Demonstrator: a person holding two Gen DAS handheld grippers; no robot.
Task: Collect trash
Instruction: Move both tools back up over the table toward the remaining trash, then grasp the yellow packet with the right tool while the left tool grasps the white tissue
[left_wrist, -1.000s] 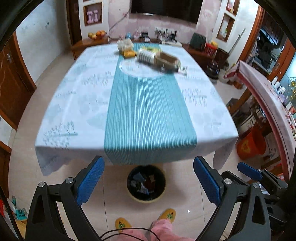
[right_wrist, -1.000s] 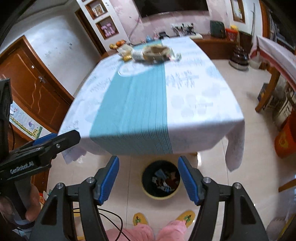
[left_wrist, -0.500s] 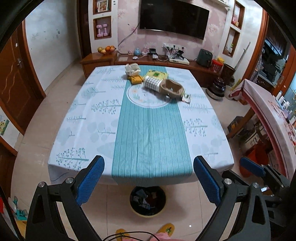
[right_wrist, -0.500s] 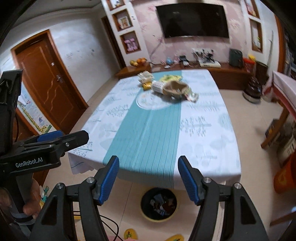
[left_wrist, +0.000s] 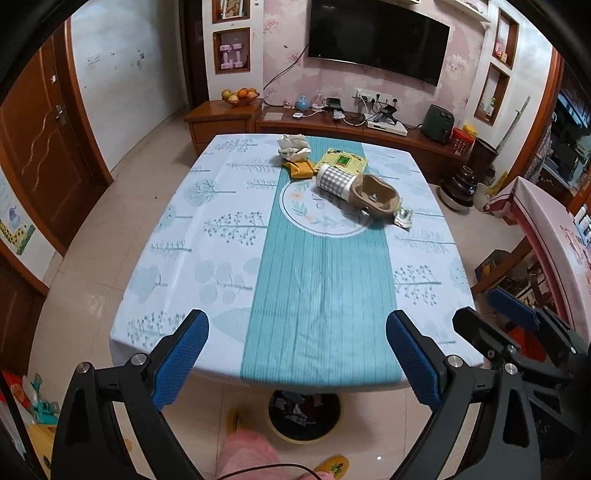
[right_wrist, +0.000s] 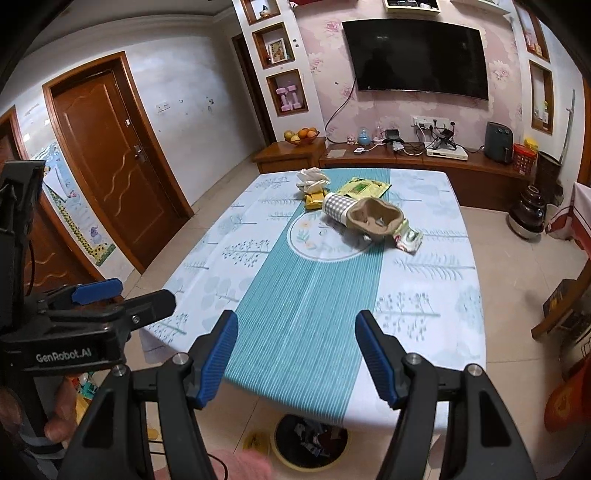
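At the table's far end: trash is lying in a cluster on the table (left_wrist: 229, 280) — checked cup (left_wrist: 334, 181), brown paper bag (left_wrist: 375, 199), yellow packet (left_wrist: 343, 160), crumpled tissue (left_wrist: 293, 144).
Left gripper (left_wrist: 295, 360): jaws are standing wide apart, holding nothing.
Right gripper (right_wrist: 297, 356): likewise spread and empty, hovering at the near edge.
Bin (left_wrist: 303, 415): sitting on the floor under the near edge, partly hidden by the tablecloth.
Risk: the cup, lying on its side, is likely rolling away if nudged during a long reach.
Unclear: the bag's contents are too small to identify.

Home living-dining room, wall-mounted TV (right_wrist: 417, 55), clothed dining table (left_wrist: 207, 236), fruit bowl (left_wrist: 240, 96) on wooden sideboard (left_wrist: 221, 114), panelled door (right_wrist: 110, 162)
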